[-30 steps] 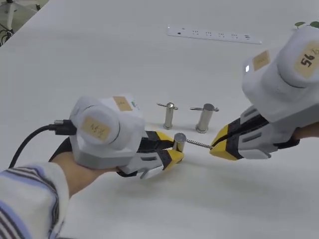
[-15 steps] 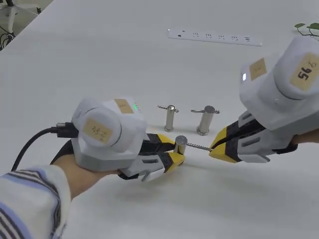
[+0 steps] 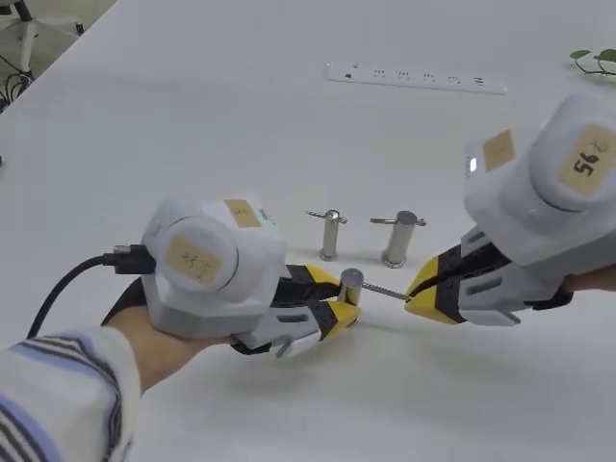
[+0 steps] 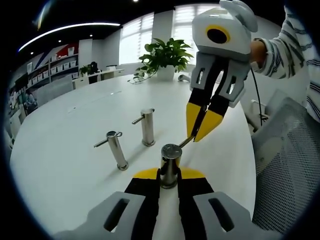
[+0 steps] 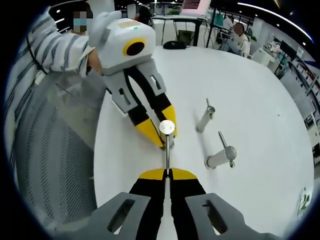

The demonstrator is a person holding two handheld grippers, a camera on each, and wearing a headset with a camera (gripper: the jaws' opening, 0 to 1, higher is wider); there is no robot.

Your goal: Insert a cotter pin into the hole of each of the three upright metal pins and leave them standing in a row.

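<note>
My left gripper (image 3: 344, 299) (image 4: 169, 174) is shut on an upright metal pin (image 3: 350, 283) (image 4: 170, 164) (image 5: 167, 131) near the table's front. My right gripper (image 3: 414, 287) (image 5: 167, 173) is shut on a cotter pin (image 3: 384, 287) (image 5: 167, 156) (image 4: 185, 142), held level with its tip at the metal pin's head. Behind them stand two more metal pins, the left one (image 3: 330, 234) (image 4: 116, 148) and the right one (image 3: 398, 238) (image 4: 147, 126), each with a cotter pin through its top.
A white power strip (image 3: 415, 76) lies at the back of the white table (image 3: 192, 115). A black cable (image 3: 67, 279) trails from the left gripper toward the left. A potted plant (image 4: 165, 56) stands at the table's far end.
The two grippers stay joined at the front metal pin, and the cotter pin looks slightly shorter between them. The head camera has shifted a little.
</note>
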